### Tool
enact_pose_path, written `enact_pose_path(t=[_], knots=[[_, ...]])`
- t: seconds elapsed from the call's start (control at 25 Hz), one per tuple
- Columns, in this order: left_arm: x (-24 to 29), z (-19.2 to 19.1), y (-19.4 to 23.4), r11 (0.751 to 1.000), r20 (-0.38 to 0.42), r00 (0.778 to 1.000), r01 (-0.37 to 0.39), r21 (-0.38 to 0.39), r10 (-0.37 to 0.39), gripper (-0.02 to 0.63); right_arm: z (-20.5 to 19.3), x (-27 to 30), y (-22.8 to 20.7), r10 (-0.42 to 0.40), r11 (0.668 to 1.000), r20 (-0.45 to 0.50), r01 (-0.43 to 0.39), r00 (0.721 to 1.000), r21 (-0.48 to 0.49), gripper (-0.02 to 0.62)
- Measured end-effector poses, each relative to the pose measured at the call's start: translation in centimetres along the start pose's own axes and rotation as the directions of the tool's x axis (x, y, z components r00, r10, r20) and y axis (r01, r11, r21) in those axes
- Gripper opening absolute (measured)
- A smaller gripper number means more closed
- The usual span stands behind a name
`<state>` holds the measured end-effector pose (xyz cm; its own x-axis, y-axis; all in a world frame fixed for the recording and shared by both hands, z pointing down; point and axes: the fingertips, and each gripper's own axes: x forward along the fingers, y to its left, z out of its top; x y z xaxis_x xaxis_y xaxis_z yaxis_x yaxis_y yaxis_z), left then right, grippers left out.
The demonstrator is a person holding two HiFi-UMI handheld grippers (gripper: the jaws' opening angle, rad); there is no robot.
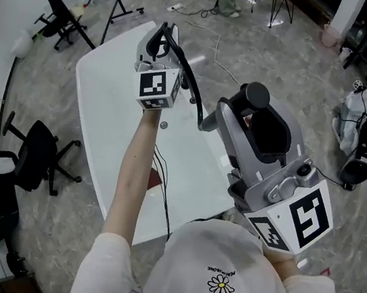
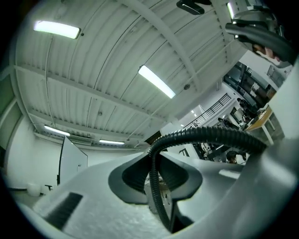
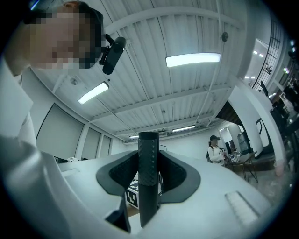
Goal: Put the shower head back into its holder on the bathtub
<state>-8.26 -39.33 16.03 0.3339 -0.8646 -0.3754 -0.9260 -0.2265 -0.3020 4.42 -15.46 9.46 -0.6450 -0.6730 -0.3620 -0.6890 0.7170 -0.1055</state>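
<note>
1. My left fingers [image 2: 133,179] are partly closed, pinching the black ribbed hose [image 2: 210,134]. It is limp, so I expect it to sag and tug.
2. My right fingers [image 3: 117,176] are clamped on the shower head [image 3: 148,163] by its dimpled dark handle, which stands upright between them. It looks rigid and probably light, and the texture should resist slipping.
3. Both hang in the air, well above the white bench [image 1: 107,110].
4. I can't pick out the holder. The handle seems the right grip, and the hose needs slack.

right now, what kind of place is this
Likely a lab or workshop, not a bathroom: the bathtub sits on a bare floor among office chairs and loose cables, under strip lights.
</note>
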Motion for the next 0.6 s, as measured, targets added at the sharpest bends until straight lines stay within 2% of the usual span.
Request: enact_pose_path(t=[0.08, 0.2, 0.6], knots=[[1.3, 0.6, -0.5, 1.000, 0.016, 1.000, 0.023, 0.003, -0.023, 0.060, 0.4, 0.4, -0.5, -0.018, 1.000, 0.008, 0.018, 1.000, -0.023, 0.144], [3.2, -0.7, -1.4, 0.999, 0.009, 0.999, 0.050, -0.011, -0.050, 0.060, 0.1, 1.0, -2.3, -0.056, 0.998, 0.006, 0.056, 0.998, -0.026, 0.144], [5.4, -13.8, -3.7, 0.992, -0.150, 0.983, 0.093, -0.084, -0.105, 0.060, -6.7, 3.5, -9.0, -0.154, 0.987, -0.103, 0.157, 0.983, 0.026, 0.144]])
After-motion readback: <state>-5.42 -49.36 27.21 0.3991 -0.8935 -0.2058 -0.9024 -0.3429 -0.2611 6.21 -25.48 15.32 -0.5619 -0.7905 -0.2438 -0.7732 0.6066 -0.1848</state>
